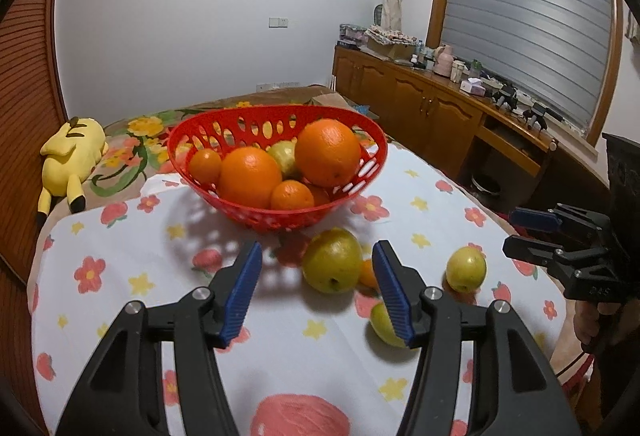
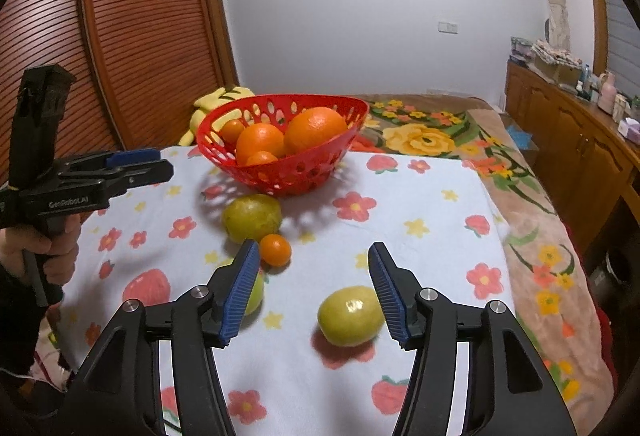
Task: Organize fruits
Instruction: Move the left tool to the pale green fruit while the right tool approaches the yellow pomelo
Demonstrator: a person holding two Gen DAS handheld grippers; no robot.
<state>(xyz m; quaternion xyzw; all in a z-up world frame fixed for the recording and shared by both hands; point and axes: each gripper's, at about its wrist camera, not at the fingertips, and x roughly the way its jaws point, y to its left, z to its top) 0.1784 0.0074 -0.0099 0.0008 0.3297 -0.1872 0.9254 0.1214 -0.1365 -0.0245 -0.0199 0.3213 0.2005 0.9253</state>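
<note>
**Loose fruit waits outside the basket**

While four fruits lie on the flower-printed white cloth (image 2: 420, 196), both claws hang wide open and empty. Ahead of the left claw (image 1: 316, 292) sits the large yellow-green round fruit (image 1: 332, 260), a small orange mandarin (image 2: 275, 249) touching it. Between the right claw's (image 2: 310, 292) jaws, nearer its right finger, rests a smaller yellow-green apple-like fruit (image 2: 348, 316), probably its next pick. Beyond both stands the red perforated plastic basket (image 1: 208, 128), already holding oranges.
</note>
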